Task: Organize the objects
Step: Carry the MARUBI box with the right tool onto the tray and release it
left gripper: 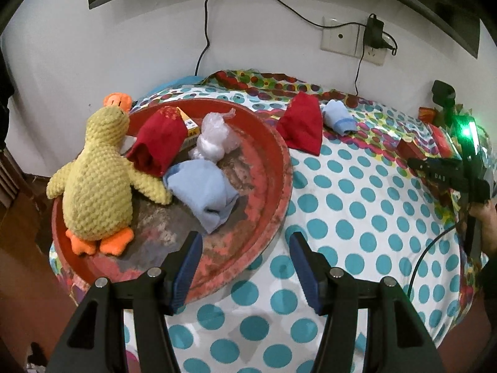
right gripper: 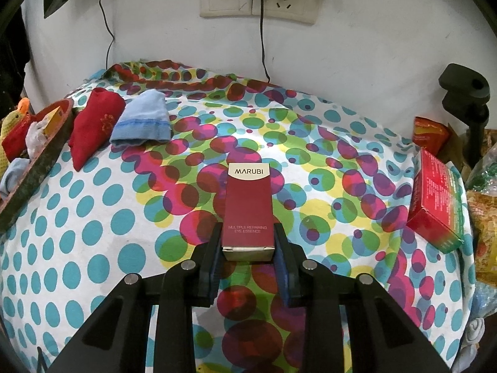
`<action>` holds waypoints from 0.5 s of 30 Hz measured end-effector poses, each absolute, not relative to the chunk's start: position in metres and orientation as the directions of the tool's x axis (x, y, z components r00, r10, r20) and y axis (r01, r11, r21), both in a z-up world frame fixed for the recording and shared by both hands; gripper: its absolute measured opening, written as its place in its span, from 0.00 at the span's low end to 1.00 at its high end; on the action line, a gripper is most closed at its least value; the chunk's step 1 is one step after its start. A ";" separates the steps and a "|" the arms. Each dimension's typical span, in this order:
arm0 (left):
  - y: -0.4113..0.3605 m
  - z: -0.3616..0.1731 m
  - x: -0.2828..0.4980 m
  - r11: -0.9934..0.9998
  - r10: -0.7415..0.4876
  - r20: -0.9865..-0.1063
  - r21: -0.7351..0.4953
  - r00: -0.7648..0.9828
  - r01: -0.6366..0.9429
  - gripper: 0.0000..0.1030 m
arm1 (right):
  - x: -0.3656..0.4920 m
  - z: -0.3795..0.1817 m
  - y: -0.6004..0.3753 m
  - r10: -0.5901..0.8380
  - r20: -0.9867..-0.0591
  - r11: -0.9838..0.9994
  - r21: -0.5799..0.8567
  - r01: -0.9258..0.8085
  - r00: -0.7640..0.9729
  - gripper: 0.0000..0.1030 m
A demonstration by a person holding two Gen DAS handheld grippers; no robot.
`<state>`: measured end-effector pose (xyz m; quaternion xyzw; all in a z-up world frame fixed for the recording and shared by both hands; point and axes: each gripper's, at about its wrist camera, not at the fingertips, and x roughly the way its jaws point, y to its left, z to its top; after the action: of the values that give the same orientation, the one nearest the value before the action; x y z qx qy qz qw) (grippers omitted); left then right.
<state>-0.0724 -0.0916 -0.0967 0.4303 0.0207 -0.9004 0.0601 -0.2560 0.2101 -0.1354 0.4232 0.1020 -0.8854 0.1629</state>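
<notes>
My right gripper (right gripper: 248, 242) is shut on a dark red Marubi box (right gripper: 248, 205), held lengthwise over the polka-dot cloth. My left gripper (left gripper: 245, 248) is open and empty, hovering at the near rim of a round red tray (left gripper: 276, 171). The tray holds a yellow plush duck (left gripper: 96, 180), a red sock (left gripper: 155, 143), a light blue sock (left gripper: 202, 192), a plastic bag (left gripper: 214, 136) and a small yellow box (left gripper: 189, 124). On the cloth beyond the tray lie a second red sock (left gripper: 301, 124) (right gripper: 93, 124) and a second blue sock (left gripper: 337, 118) (right gripper: 143, 121).
The table wears a dotted cloth (right gripper: 93, 233) and stands against a white wall with sockets (right gripper: 257, 0) and cables. A red-green box (right gripper: 435, 199) and snack packets (right gripper: 430, 133) lie at the right edge, by a black stand (right gripper: 466, 93). The tray's edge (right gripper: 34, 171) shows at the left.
</notes>
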 end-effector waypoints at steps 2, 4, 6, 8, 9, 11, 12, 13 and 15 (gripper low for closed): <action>-0.091 -0.095 -0.067 -0.992 -0.095 -0.773 0.024 -0.627 0.120 0.58 | -0.256 -0.136 0.210 -0.193 -0.782 -0.928 -0.051 0.369 -0.593 0.27; -0.092 -0.093 -0.062 -0.992 -0.101 -0.769 0.031 -0.631 0.120 0.58 | -0.256 -0.135 0.210 -0.184 -0.781 -0.929 -0.061 0.366 -0.597 0.27; -0.094 -0.091 -0.056 -0.993 -0.101 -0.766 0.033 -0.635 0.117 0.58 | -0.256 -0.135 0.210 -0.177 -0.781 -0.930 -0.065 0.361 -0.599 0.27; -0.097 -0.089 -0.050 -0.992 -0.103 -0.761 0.031 -0.640 0.123 0.58 | -0.256 -0.135 0.211 -0.181 -0.784 -0.939 -0.041 0.340 -0.594 0.27; -0.099 -0.088 -0.046 -0.992 -0.104 -0.758 0.029 -0.644 0.126 0.58 | -0.255 -0.136 0.211 -0.184 -0.784 -0.942 -0.032 0.333 -0.593 0.27; -0.103 -0.085 -0.042 -0.990 -0.113 -0.753 0.033 -0.648 0.135 0.58 | -0.253 -0.135 0.208 -0.183 -0.786 -0.945 -0.024 0.325 -0.591 0.27; -0.106 -0.084 -0.040 -0.990 -0.116 -0.750 0.033 -0.651 0.139 0.58 | -0.251 -0.135 0.207 -0.192 -0.787 -0.946 -0.010 0.324 -0.586 0.27; -0.108 -0.083 -0.038 -0.989 -0.116 -0.749 0.030 -0.653 0.142 0.58 | -0.249 -0.134 0.205 -0.198 -0.789 -0.947 0.001 0.321 -0.581 0.27; -0.114 -0.081 -0.034 -0.988 -0.113 -0.742 0.014 -0.661 0.153 0.58 | -0.244 -0.133 0.200 -0.214 -0.794 -0.946 0.025 0.322 -0.568 0.27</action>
<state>-0.0339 -0.1140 -0.0811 0.4052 0.0246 -0.9110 0.0730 -0.2444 0.2005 -0.1334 0.4390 0.0616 -0.8834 0.1518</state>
